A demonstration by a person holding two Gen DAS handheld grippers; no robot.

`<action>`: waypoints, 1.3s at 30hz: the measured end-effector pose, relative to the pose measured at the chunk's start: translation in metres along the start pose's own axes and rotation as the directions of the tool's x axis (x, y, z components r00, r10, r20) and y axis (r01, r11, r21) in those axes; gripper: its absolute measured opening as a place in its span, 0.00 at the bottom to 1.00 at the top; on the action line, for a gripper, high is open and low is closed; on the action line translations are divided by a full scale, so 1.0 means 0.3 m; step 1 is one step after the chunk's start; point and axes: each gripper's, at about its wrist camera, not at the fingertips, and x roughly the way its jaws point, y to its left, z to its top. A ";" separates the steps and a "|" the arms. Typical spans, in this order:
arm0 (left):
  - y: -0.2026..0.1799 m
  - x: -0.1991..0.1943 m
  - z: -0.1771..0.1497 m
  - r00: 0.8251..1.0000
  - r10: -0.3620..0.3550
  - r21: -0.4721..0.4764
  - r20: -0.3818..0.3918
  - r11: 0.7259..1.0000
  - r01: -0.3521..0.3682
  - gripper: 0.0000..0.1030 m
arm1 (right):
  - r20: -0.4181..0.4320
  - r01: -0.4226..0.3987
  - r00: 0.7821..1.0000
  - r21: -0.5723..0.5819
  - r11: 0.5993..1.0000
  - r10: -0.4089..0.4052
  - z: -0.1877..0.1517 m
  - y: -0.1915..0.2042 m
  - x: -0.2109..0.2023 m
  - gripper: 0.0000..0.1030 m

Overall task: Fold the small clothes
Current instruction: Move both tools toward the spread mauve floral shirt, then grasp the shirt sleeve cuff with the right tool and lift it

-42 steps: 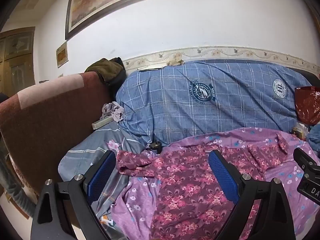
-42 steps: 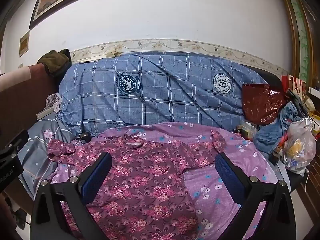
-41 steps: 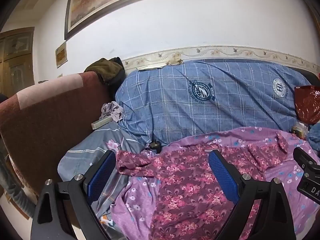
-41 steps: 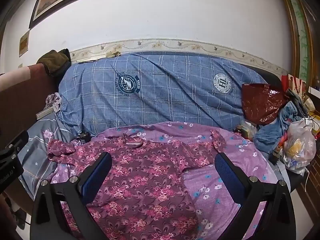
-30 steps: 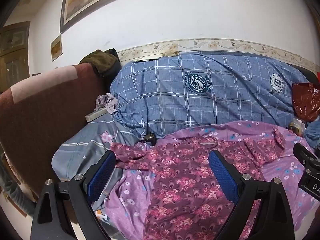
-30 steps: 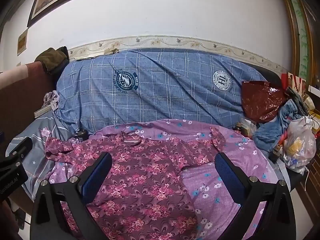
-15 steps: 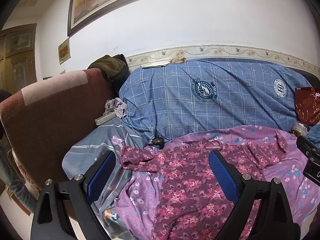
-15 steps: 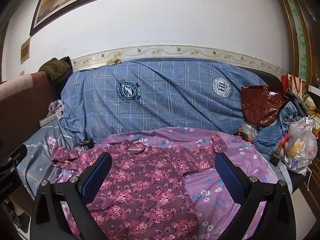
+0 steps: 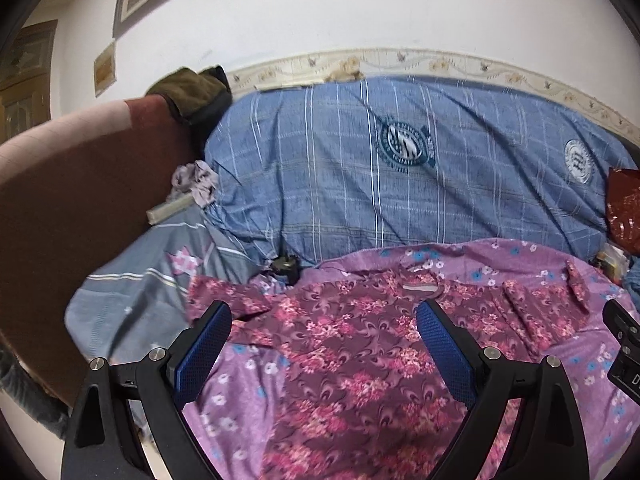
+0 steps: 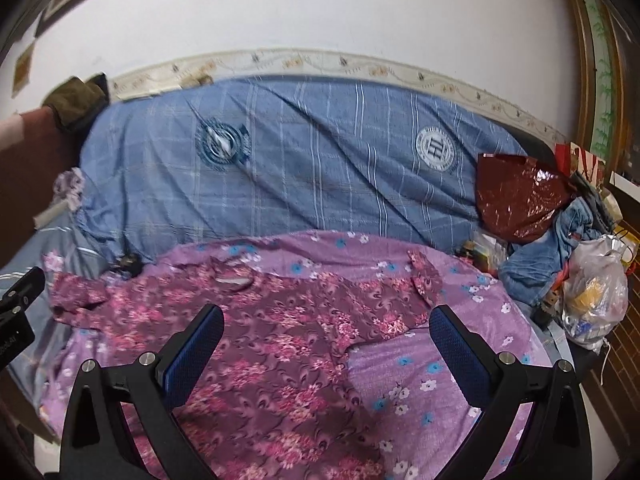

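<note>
2 grippers, left gripper (image 9: pixel 323 334) and right gripper (image 10: pixel 327 336), spread wide (nothing held) above floral shirt (image 10: pixel 280 340)

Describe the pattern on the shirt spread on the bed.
Pink flowers on maroon shirt, clearest in the right wrist view.

The shirt (image 9: pixel 360 360) is maroon with pink flowers. Under it, the sheet (image 10: pixel 440 380) is purple with blue and white blossoms. Behind the shirt, the quilt (image 9: pixel 340 184) is blue plaid.
</note>
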 end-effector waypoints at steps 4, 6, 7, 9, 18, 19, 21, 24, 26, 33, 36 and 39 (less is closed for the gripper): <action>-0.043 0.181 0.018 1.000 0.004 -0.018 -0.015 1.000 -0.004 0.92 | -0.046 0.028 0.999 0.002 1.000 -0.028 -0.001 0.011 0.162 0.99; -0.062 0.278 0.022 1.000 0.010 -0.019 -0.021 1.000 -0.010 0.92 | -0.059 0.043 0.997 0.002 0.999 -0.042 -0.005 0.016 0.224 0.99; -0.073 0.313 0.013 1.000 0.013 -0.019 -0.020 1.000 -0.013 0.92 | -0.070 0.049 0.996 0.002 0.999 -0.048 -0.008 0.018 0.266 0.99; -0.088 0.385 -0.003 1.000 0.015 -0.021 -0.024 1.000 -0.015 0.92 | -0.095 0.053 0.994 0.006 0.999 -0.052 -0.015 0.020 0.325 0.99; -0.147 0.685 -0.096 0.993 0.028 0.046 -0.115 0.999 -0.023 0.92 | -0.146 -0.019 0.989 0.075 0.997 0.029 -0.091 -0.042 0.563 0.99; -0.152 0.715 -0.108 0.992 0.040 0.062 -0.122 0.998 -0.032 0.92 | -0.154 -0.021 0.987 0.101 0.995 0.036 -0.108 -0.075 0.597 0.99; -0.158 0.776 -0.131 0.988 0.063 0.088 -0.140 0.995 -0.051 0.92 | -0.173 0.015 0.985 0.139 0.990 0.010 -0.137 -0.117 0.650 0.99; -0.162 0.842 -0.156 0.981 0.067 0.105 -0.180 0.993 -0.049 0.92 | -0.230 0.039 0.973 0.145 0.989 -0.004 -0.170 -0.164 0.735 0.99; -0.162 0.883 -0.166 0.979 0.094 0.119 -0.178 0.990 -0.074 0.92 | -0.248 0.044 0.969 0.141 0.989 -0.008 -0.176 -0.201 0.779 0.98; -0.151 0.981 -0.211 0.973 0.139 0.152 -0.186 0.982 -0.111 0.92 | -0.223 0.147 0.969 0.164 0.975 -0.109 -0.156 -0.476 0.936 0.98; -0.143 0.993 -0.216 0.973 0.139 0.154 -0.181 0.982 -0.112 0.92 | -0.233 0.185 0.963 0.216 0.959 -0.134 -0.146 -0.610 1.007 0.96; -0.148 1.005 -0.225 0.973 0.144 0.169 -0.180 0.979 -0.114 0.92 | -0.241 0.202 0.961 0.282 0.938 -0.135 -0.121 -0.705 1.079 0.95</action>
